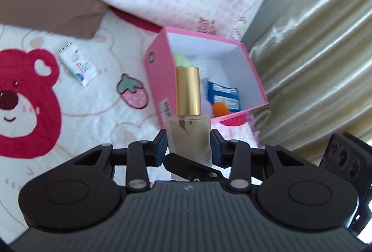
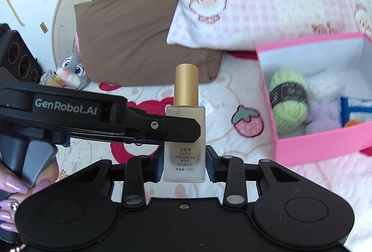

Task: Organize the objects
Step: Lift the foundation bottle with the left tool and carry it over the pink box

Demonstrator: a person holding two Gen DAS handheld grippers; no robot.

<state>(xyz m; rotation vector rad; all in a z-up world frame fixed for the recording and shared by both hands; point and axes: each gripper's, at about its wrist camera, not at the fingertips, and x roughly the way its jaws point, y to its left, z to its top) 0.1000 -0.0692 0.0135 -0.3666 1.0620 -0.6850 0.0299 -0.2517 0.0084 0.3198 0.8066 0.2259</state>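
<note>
The foundation bottle (image 2: 184,135) is gripped upright by both the left tongs (image 1: 188,147) and right tongs (image 2: 184,163), seemingly for a handover, with the pink box (image 2: 325,145) lying ahead-right on the bed (image 2: 232,94).

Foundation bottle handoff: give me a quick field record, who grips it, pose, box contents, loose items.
held item: frosted glass foundation bottle with gold cap, upright
left gripper: pads closed on the bottle's sides
right gripper: pads at the bottle's lower sides
target: open pink cardboard box on the bear-print blanket
box contents: green yarn ball, blue-white packet, an orange item, partly hidden
loose: white sachet on blanket
</note>
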